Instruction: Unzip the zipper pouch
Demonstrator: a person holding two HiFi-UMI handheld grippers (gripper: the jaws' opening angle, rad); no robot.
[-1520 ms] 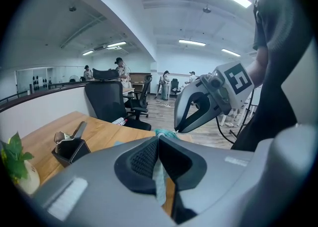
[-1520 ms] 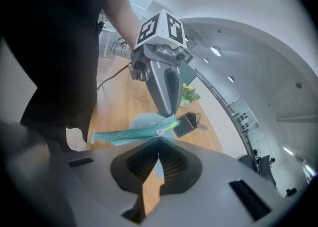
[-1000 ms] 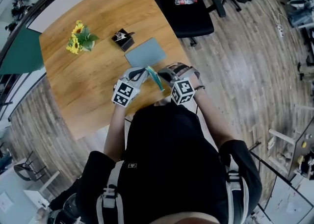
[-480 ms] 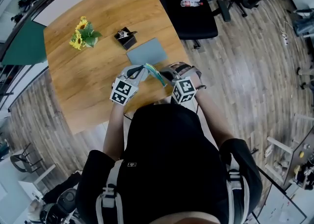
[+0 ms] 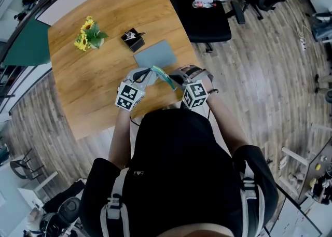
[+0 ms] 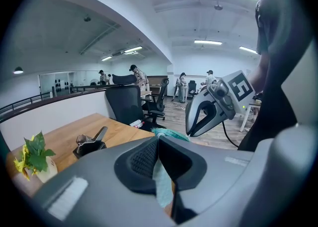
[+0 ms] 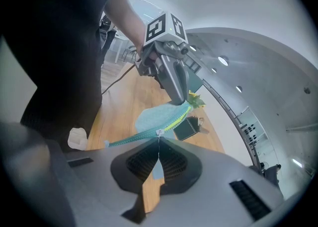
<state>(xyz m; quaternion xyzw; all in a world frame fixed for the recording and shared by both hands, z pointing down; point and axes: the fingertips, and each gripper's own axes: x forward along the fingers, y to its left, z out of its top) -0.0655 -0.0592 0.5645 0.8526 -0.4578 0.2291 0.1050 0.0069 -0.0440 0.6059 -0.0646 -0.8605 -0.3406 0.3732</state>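
Observation:
The teal zipper pouch [image 5: 162, 77] hangs in the air over the table's near edge, stretched between my two grippers. My left gripper [image 5: 147, 75] is shut on one end of the pouch; its fabric [image 6: 161, 181] shows pinched between the jaws in the left gripper view. My right gripper [image 5: 175, 79] is shut on the zipper pull [image 7: 159, 132]. The slider sits partway along the zipper [image 7: 171, 121], which is teal behind it and yellow-green toward the left gripper [image 7: 171, 79]. In the left gripper view the right gripper [image 6: 213, 104] shows just past the pouch's top edge [image 6: 169, 134].
On the wooden table [image 5: 93, 85] lie a grey flat pad [image 5: 154, 54], a small black box [image 5: 133, 39] and a pot of yellow flowers [image 5: 88, 35]. A black office chair [image 5: 202, 18] with a bottle [image 5: 206, 3] on it stands beyond the table's right edge.
Both grippers keep their hold on the pouch. The left gripper has drifted slightly to the left; the view itself has shifted a little.

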